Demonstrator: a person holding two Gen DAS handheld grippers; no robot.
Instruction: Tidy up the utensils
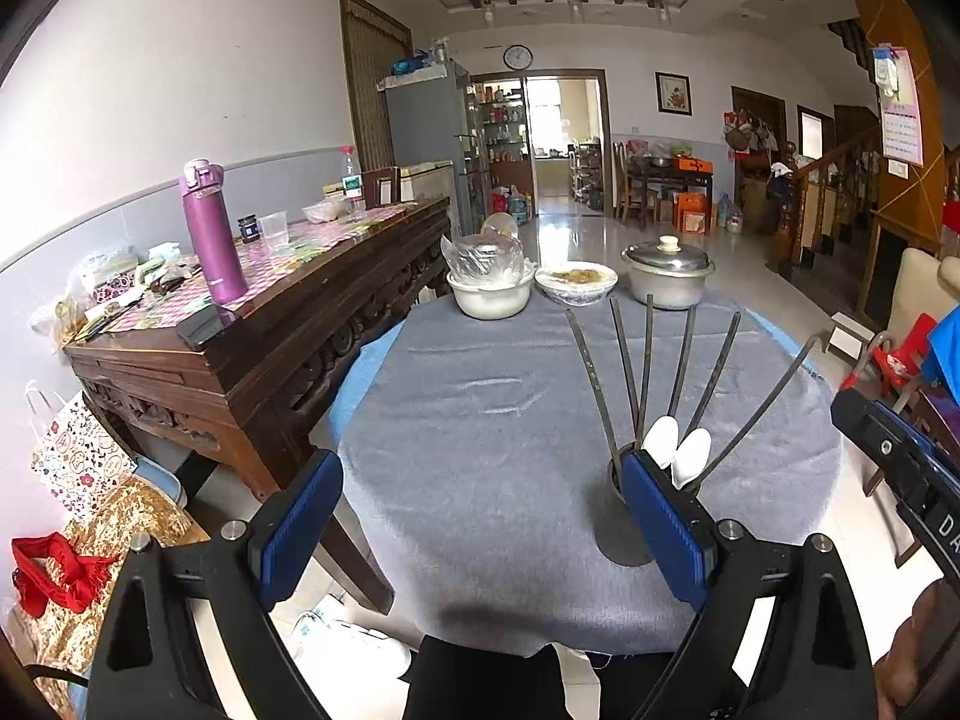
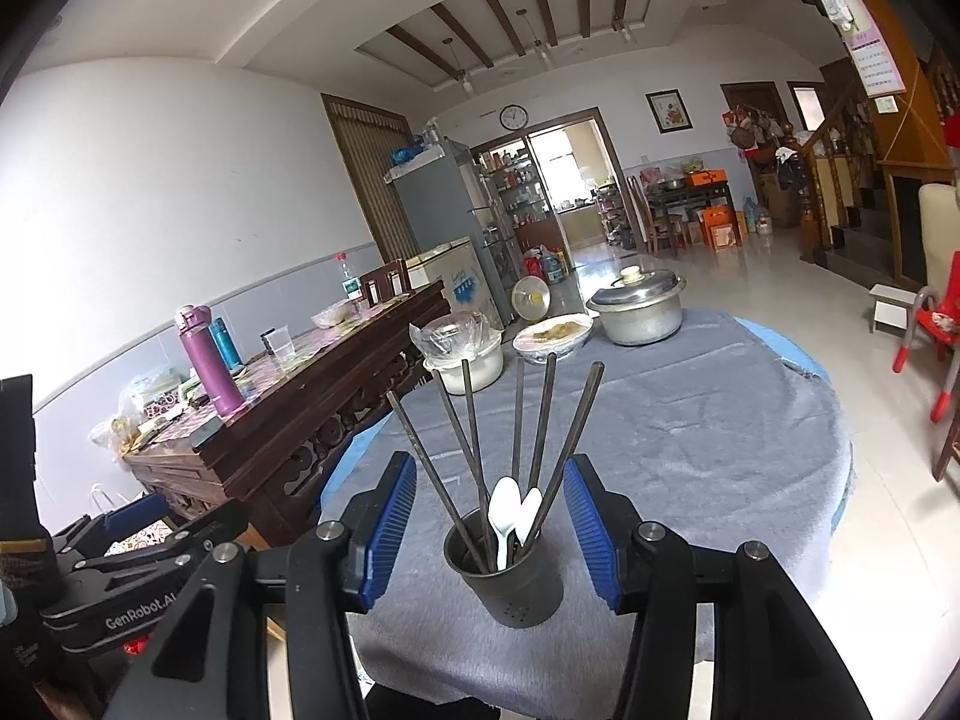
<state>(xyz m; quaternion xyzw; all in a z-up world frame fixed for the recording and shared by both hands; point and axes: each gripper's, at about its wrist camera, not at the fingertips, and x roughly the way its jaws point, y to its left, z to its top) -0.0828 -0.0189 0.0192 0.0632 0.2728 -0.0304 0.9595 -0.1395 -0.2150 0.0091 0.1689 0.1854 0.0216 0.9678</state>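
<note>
A lived-in family home, seen in its open dining and living room. Ahead of the tongs a round table under a grey cloth [image 1: 480, 420] bears a lidded metal pot [image 1: 668, 276], a plate of food [image 1: 576, 282] and a covered white bowl [image 1: 491, 294]. To the left stands a carved dark-wood sideboard [image 1: 270, 354] crowded with a purple flask [image 1: 211, 234] and jars. Farther ahead are a fridge [image 1: 429, 138], a wall clock [image 1: 518, 56] and a doorway to a stocked pantry, with a wooden staircase [image 1: 840, 192] to the right
</note>
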